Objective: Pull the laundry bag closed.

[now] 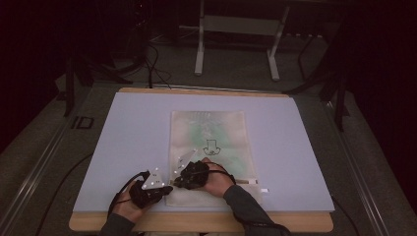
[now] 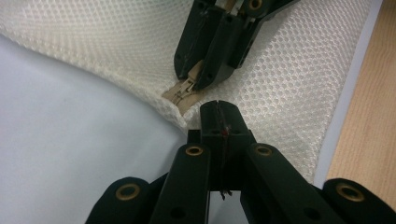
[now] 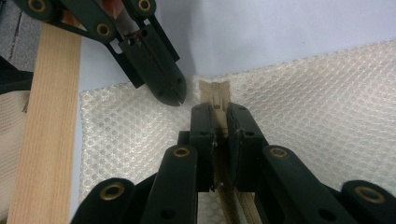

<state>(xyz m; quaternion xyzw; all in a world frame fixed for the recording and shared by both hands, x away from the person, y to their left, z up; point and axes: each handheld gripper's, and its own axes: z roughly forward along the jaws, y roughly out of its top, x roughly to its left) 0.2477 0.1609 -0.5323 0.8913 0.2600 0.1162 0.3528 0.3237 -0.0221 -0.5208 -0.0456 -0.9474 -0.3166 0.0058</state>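
A pale blue mat covers the wooden counter (image 1: 206,222). At its near edge lies a flat cream mesh pouch (image 1: 209,142) with a beige zipper (image 2: 183,92). The right tongs (image 3: 219,123) are clamped on the zipper pull at the pouch's corner. The left tongs (image 2: 218,109) are fully closed, pinching the mesh edge just beside it.

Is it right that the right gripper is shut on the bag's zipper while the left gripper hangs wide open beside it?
Not quite. The left gripper is shut, not wide open: the left gripper view shows its jaws pressed together at the mesh bag's edge. The right gripper is indeed shut on the zipper.
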